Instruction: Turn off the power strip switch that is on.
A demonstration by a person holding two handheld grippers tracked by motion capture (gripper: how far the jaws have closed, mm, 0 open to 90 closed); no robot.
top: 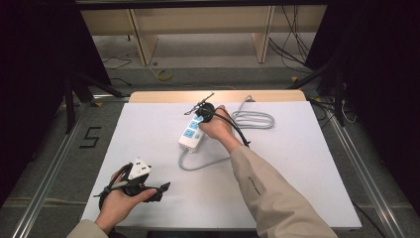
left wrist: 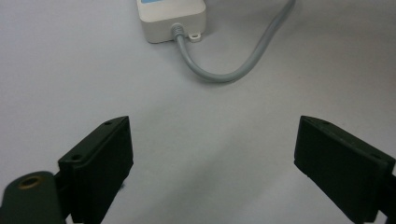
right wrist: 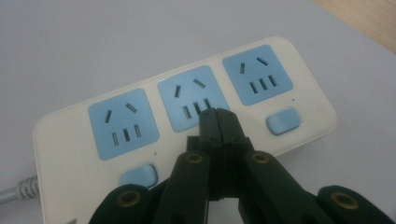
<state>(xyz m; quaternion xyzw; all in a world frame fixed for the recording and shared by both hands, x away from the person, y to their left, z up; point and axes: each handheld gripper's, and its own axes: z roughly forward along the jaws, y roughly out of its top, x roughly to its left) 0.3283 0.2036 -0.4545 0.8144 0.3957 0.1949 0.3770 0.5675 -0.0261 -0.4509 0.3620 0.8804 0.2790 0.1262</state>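
right gripper jaws closed, empty, tips over middle socket of power strip; left gripper wide open, near strip's cable.

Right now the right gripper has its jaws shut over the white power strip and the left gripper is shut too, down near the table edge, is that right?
Not quite. The left gripper is open: the left gripper view shows its jaws standing wide apart with bare table between them. The rest holds: the right gripper is shut, its tips over the middle socket of the power strip.
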